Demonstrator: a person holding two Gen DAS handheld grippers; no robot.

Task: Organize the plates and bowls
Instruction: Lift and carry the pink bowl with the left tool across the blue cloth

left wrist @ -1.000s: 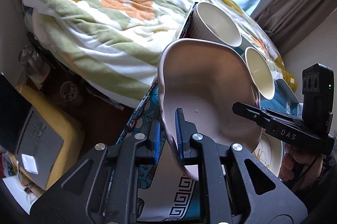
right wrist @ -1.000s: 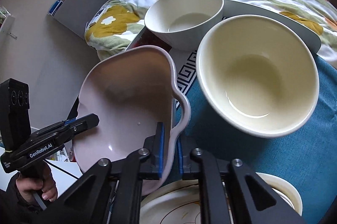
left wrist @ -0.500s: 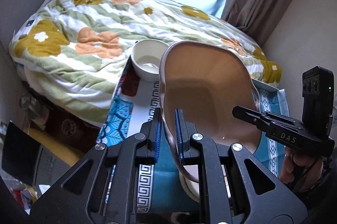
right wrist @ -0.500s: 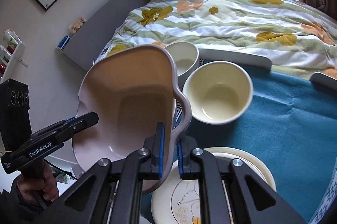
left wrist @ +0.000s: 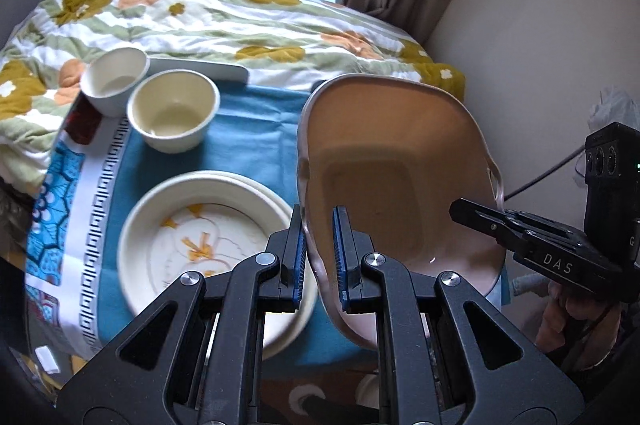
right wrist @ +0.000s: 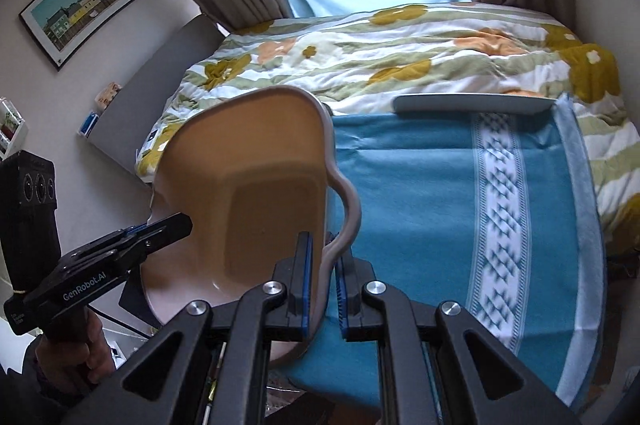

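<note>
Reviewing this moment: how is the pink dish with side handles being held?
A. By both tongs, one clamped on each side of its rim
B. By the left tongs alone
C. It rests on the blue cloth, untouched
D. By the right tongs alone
A. The pink dish hangs tilted above the blue cloth, with the left tongs pinching one side of its rim and the right tongs pinching the opposite side by the handle.

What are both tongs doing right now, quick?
Left tongs: closed on the pink dish, at its left rim.
Right tongs: closed on the same dish, at its right handle.
</note>
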